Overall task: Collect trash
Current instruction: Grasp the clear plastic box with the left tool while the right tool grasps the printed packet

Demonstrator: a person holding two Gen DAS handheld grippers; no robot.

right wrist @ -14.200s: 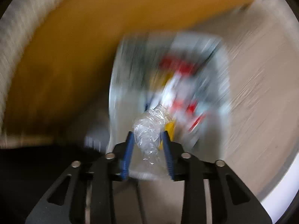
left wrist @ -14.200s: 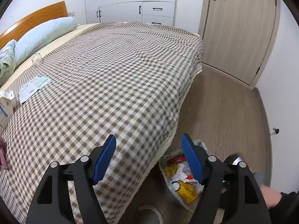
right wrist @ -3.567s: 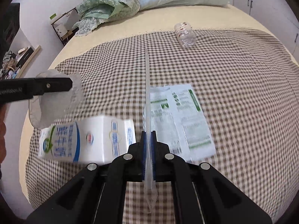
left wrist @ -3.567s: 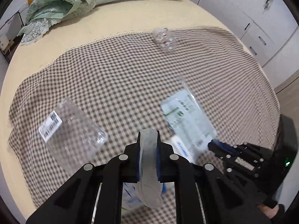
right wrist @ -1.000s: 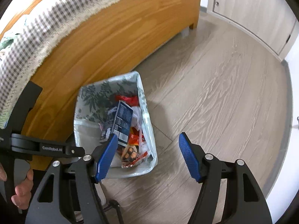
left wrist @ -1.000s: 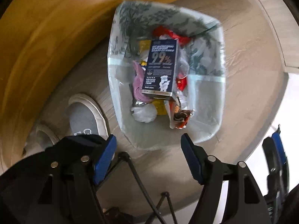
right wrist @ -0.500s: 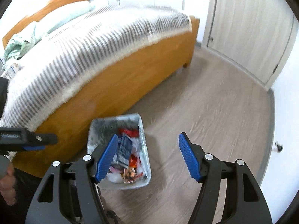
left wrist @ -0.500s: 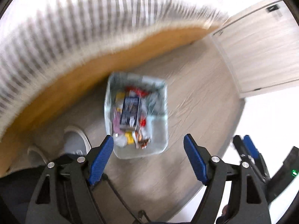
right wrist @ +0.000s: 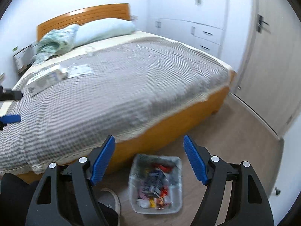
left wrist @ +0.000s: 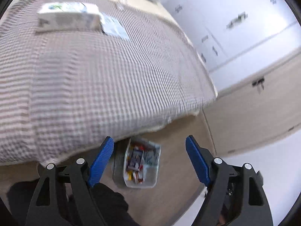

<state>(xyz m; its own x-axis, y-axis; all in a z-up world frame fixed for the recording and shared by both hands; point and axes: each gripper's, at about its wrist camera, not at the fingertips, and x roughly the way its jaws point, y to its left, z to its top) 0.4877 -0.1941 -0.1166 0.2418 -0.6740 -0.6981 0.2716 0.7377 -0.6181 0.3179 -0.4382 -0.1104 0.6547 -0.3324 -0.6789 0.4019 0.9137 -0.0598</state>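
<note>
Both tongs are spread wide and hold nothing: the left tongs (left wrist: 150,159) and the right tongs (right wrist: 149,157). The trash bin (right wrist: 175,204) stands on the floor below and between the right tongs' fingers, beside the bed (right wrist: 120,86). Far ahead to the left, a carton (right wrist: 45,79) and a paper sheet (right wrist: 79,70) lie on the blanket.

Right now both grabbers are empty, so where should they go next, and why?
Probably back over the bed: the left gripper and right gripper are open and empty, while the white carton and paper leaflet lie on the blanket.
</note>
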